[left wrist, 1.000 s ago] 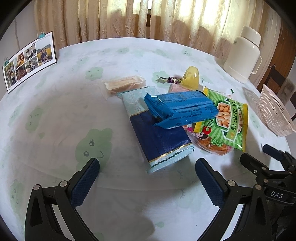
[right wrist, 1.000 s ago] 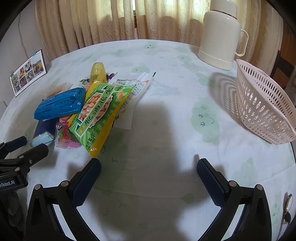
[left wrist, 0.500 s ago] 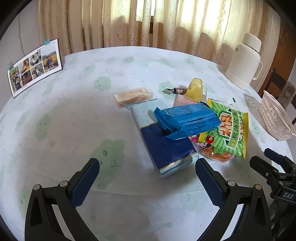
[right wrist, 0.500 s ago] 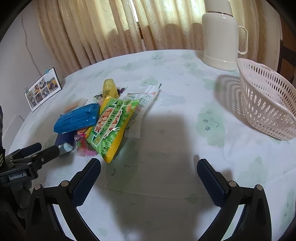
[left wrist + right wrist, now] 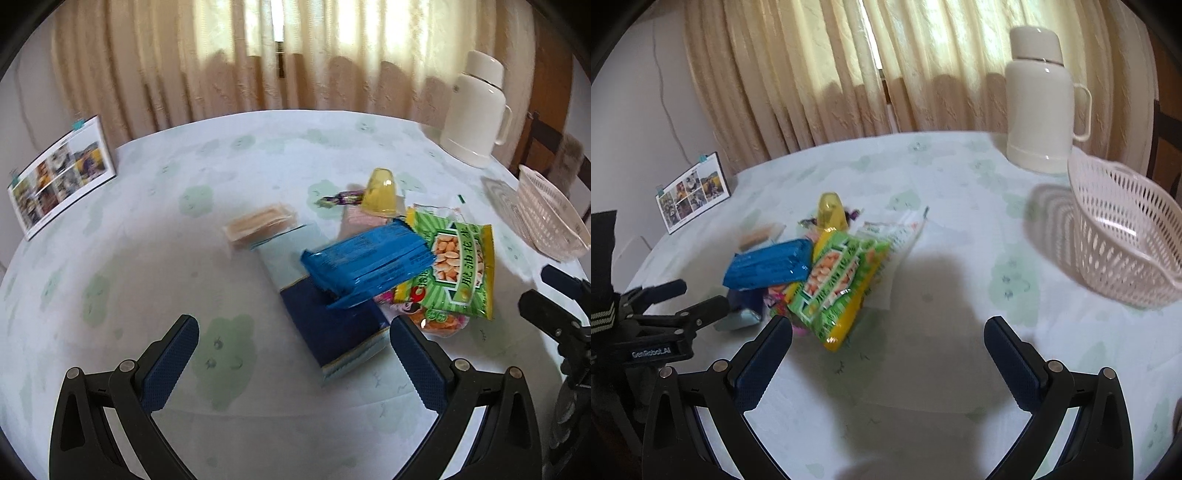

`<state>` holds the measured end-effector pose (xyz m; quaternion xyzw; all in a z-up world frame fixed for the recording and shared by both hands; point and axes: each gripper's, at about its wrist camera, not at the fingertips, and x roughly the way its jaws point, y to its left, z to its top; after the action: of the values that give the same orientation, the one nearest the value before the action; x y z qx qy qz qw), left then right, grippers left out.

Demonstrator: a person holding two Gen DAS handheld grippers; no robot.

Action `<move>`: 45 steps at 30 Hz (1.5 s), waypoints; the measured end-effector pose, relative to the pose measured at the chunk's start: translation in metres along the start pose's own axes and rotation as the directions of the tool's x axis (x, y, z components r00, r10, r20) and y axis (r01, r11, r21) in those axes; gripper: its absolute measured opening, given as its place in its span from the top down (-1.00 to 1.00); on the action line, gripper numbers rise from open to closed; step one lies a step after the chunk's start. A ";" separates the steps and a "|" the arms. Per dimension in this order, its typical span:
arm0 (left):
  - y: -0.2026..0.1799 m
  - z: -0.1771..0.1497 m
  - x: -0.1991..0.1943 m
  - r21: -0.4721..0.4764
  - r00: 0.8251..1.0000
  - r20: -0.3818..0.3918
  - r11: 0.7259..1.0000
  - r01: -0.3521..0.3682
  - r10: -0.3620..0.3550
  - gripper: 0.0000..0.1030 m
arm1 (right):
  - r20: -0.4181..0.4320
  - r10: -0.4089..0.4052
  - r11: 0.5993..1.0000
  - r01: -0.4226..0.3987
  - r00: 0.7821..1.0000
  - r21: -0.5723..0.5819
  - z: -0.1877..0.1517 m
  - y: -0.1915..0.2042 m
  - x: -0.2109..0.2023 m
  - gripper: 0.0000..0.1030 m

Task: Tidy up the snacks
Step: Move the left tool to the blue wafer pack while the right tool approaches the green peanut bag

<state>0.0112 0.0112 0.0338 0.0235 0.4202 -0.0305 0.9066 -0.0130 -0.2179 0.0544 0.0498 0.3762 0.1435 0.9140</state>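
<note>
Snacks lie untouched — both hand-held grippers gape wide, empty.

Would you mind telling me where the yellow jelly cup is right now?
The jelly cup stands at the pile's far end in both views, behind the green peanut bag, with a purple candy just left of it.
</note>
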 end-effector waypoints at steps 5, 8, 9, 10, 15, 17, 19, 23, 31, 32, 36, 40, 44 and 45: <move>-0.012 0.014 0.006 0.094 1.000 0.007 0.996 -0.003 0.002 -0.99 | -0.023 0.037 0.999 -0.037 0.999 0.017 -0.006 -0.001 0.010 -1.00; -0.020 0.024 0.010 0.150 1.000 0.021 0.989 0.011 -0.014 -0.99 | -0.015 0.056 0.998 -0.055 0.998 0.034 -0.006 -0.004 0.009 -1.00; -0.022 0.026 0.012 0.165 1.000 0.017 0.986 0.019 -0.022 -0.99 | -0.012 0.064 0.997 -0.064 0.998 0.042 -0.007 -0.006 0.008 -1.00; -0.025 0.029 0.016 0.177 1.000 0.010 0.984 0.026 -0.029 -0.99 | -0.011 0.069 0.997 -0.069 0.998 0.046 -0.007 -0.007 0.008 -1.00; -0.036 0.035 0.031 0.239 0.998 -0.019 0.969 0.058 -0.055 -0.99 | -0.008 0.092 0.994 -0.091 0.996 0.061 -0.008 -0.010 0.007 -1.00; -0.040 0.037 0.037 0.259 0.998 -0.026 0.964 0.066 -0.062 -0.98 | -0.009 0.096 0.993 -0.095 0.995 0.063 -0.008 -0.010 0.008 -1.00; -0.042 0.038 0.042 0.265 0.997 -0.040 0.961 0.077 -0.069 -0.92 | -0.008 0.100 0.993 -0.099 0.995 0.065 -0.008 -0.011 0.008 -1.00; -0.042 0.039 0.054 0.247 0.993 -0.079 0.963 0.105 -0.088 -0.49 | -0.008 0.101 0.993 -0.100 0.995 0.065 -0.008 -0.011 0.007 -1.00; -0.038 0.039 0.043 0.208 0.994 -0.030 0.972 0.108 -0.104 -0.16 | -0.022 0.090 0.995 -0.088 0.996 0.056 -0.009 -0.007 0.010 -0.94; -0.036 0.040 0.040 0.200 0.994 -0.021 0.974 0.108 -0.106 -0.09 | -0.027 0.087 0.995 -0.085 0.996 0.054 -0.009 -0.007 0.011 -0.92; -0.027 0.040 0.028 0.166 0.994 0.006 0.980 0.111 -0.113 0.00 | -0.046 0.076 0.996 -0.073 0.996 0.051 -0.009 -0.005 0.015 -0.73; -0.020 0.040 0.018 0.150 0.993 0.034 0.983 0.110 -0.117 0.13 | -0.090 0.119 0.990 -0.111 0.989 0.085 -0.008 -0.002 0.025 -0.43; -0.010 0.041 0.008 0.112 0.991 0.057 0.987 0.117 -0.124 0.16 | -0.122 0.158 0.984 -0.147 0.980 0.098 -0.005 0.007 0.035 -0.27; -0.006 0.041 0.006 0.100 0.990 0.060 0.988 0.120 -0.127 0.16 | -0.123 0.156 0.985 -0.145 0.980 0.093 -0.004 0.009 0.036 -0.27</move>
<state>0.0455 0.0021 0.0557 0.0398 0.3886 -0.1075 0.9142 0.0061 -0.1987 0.0291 0.1068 0.4355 0.1995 0.8713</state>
